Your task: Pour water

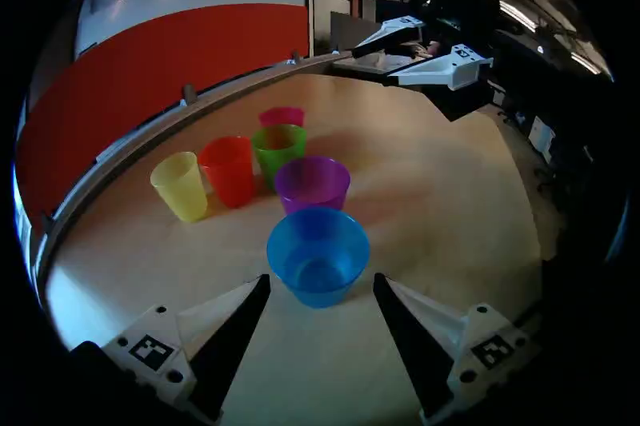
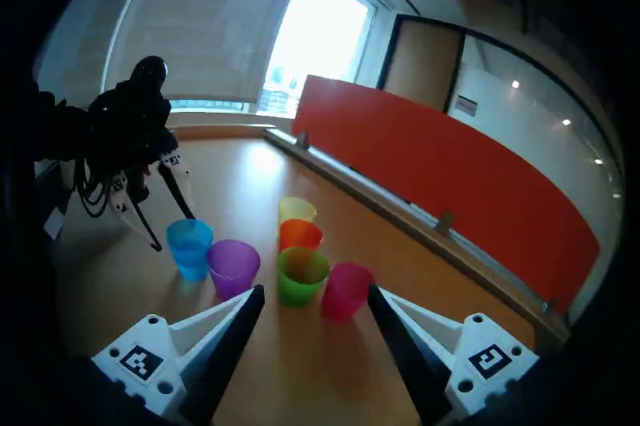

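Six plastic cups stand clustered on a wooden table (image 1: 448,186). Nearest in the left gripper view is the blue cup (image 1: 318,258), upright just ahead of my left gripper (image 1: 320,277), whose fingers stand open on either side without touching it. Behind it come the purple cup (image 1: 312,182), green cup (image 1: 278,146), pink cup (image 1: 282,116), red cup (image 1: 230,170) and yellow cup (image 1: 180,185). My right gripper (image 2: 314,292) is open and holds nothing, its tips near the green cup (image 2: 302,274) and pink cup (image 2: 346,290). The blue cup (image 2: 190,246) is at far left there.
A red partition (image 2: 448,162) with a low rail runs along the table's far side. A person in dark clothes (image 2: 128,122) holds the left gripper (image 2: 176,232). The right gripper (image 1: 372,66) hangs over the table's far end. Bare tabletop lies right of the cups.
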